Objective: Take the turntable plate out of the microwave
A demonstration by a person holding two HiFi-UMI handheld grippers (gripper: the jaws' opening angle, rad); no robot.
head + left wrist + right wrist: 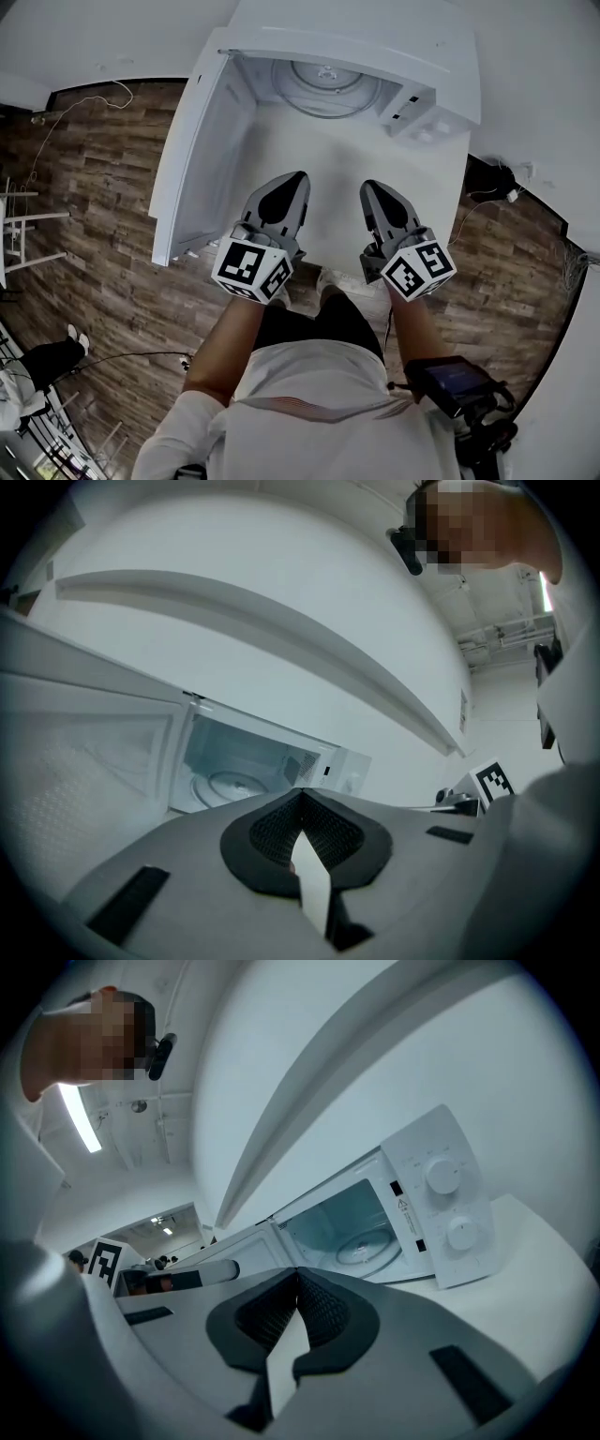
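A white microwave [441,66] stands at the back of a white table [328,187], its door [202,141] swung wide to the left. Inside lies the round glass turntable plate [325,87], also seen as the plate [230,785] in the left gripper view and the plate [364,1246] in the right gripper view. My left gripper [298,175] and right gripper [367,187] hover side by side over the table's front half, well short of the oven mouth. Both point at the microwave with jaws shut and nothing held.
The microwave's control panel with two dials [445,1204] sits right of the cavity. The open door [84,761] stands as a wall on the left. Wooden floor [103,216] surrounds the table; cables and a socket [511,192] lie at the right.
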